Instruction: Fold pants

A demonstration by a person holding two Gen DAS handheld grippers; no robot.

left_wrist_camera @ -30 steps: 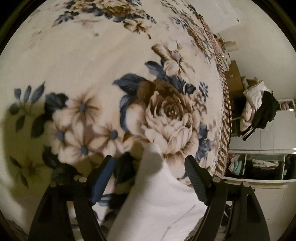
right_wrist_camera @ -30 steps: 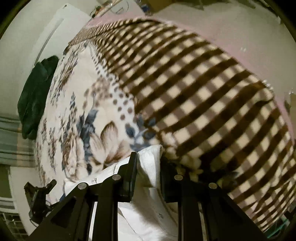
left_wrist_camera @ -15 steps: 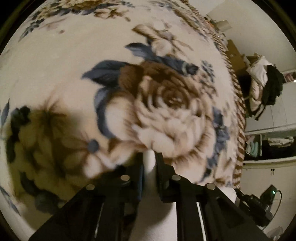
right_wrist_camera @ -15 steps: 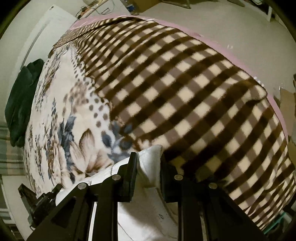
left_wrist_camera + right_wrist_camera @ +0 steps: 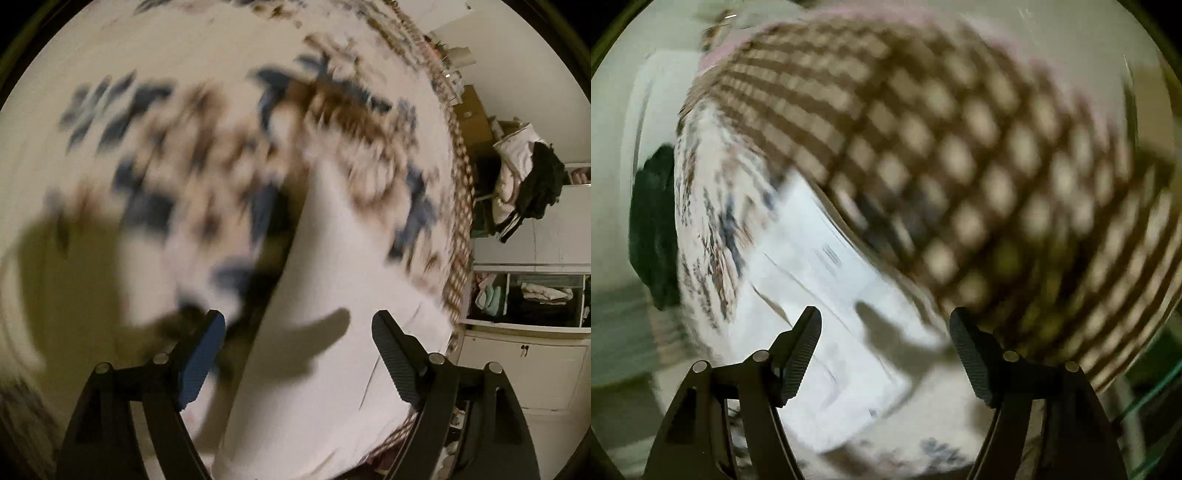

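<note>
The white pants (image 5: 332,295) lie on the floral blanket (image 5: 184,110), a long pale strip running away from my left gripper (image 5: 298,328), which is open and empty just above them. In the right wrist view the pants (image 5: 820,288) lie flat where the floral part meets the brown checked part (image 5: 960,147) of the blanket. My right gripper (image 5: 885,325) is open and empty above them. Both views are blurred by motion.
A dark green garment (image 5: 653,229) lies at the bed's far left edge. To the right of the bed stand a chair piled with clothes (image 5: 524,177), white cabinets (image 5: 524,369) and cardboard boxes (image 5: 472,114).
Both grippers have opened and let go of the white pants, which now lie on the blanket. Both grippers have pulled back from the fabric.
</note>
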